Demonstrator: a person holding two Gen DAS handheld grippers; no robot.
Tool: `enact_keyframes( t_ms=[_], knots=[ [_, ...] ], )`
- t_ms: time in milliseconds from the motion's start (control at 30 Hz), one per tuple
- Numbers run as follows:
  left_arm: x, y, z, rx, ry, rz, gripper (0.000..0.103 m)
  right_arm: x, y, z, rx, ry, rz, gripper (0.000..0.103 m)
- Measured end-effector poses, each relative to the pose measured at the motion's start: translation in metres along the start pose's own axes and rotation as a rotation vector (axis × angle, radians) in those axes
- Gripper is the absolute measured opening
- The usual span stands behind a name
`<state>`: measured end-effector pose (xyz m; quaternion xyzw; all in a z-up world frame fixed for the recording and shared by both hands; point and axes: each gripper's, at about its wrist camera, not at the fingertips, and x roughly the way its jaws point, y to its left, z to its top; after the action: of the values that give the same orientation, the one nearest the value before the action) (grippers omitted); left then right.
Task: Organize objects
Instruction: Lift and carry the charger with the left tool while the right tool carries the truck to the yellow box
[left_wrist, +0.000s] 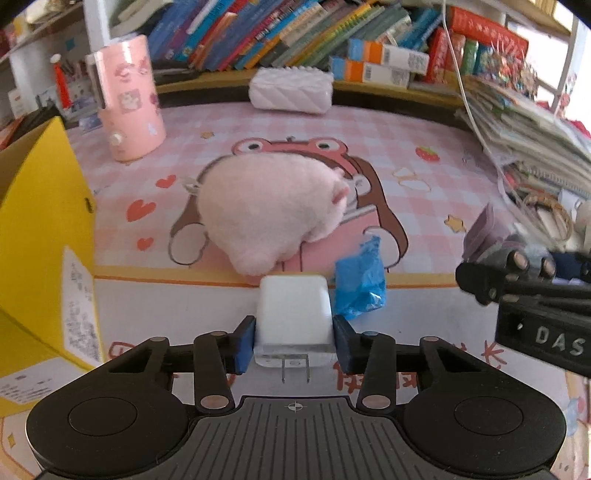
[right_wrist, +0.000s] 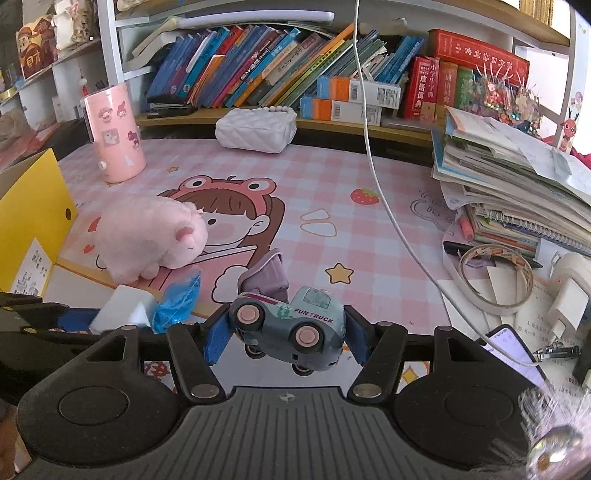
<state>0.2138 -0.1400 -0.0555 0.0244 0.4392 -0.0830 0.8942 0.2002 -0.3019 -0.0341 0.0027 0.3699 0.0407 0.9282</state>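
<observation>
Plush pig (left_wrist: 273, 210), pink and fluffy, is the biggest loose thing on the desk (left_wrist: 424, 177), lying just ahead of the left tongs (left_wrist: 294, 341) with a yellow box (left_wrist: 44, 221) off to their left. Toy truck (right_wrist: 291, 326), the grey "FUN TRUCK" one with pink wheels, is pinched in the right tongs (right_wrist: 286, 334) and hangs clear above the desk. White charger (left_wrist: 293, 314) is squeezed between the left tongs' blue pads with its prongs facing the camera, and a crumpled blue wrapper (left_wrist: 360, 284) lies just right of it.
</observation>
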Motion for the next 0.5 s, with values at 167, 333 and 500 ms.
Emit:
enact_keyframes(
  t_ms=[167,333,500],
  knots=[
    [-0.023,0.012,-0.005,-0.038,-0.051,-0.019,0.041,-0.004,0.007,-0.002,0.007,0.006,0.013,0.060],
    [-0.044,0.025,-0.015,-0.069,-0.095,-0.044,0.041,-0.014,0.019,-0.007,0.007,0.007,0.018,0.060],
    [-0.060,0.039,-0.031,-0.081,-0.102,-0.060,0.041,-0.029,0.035,-0.017,0.006,0.007,0.008,0.060]
  ],
)
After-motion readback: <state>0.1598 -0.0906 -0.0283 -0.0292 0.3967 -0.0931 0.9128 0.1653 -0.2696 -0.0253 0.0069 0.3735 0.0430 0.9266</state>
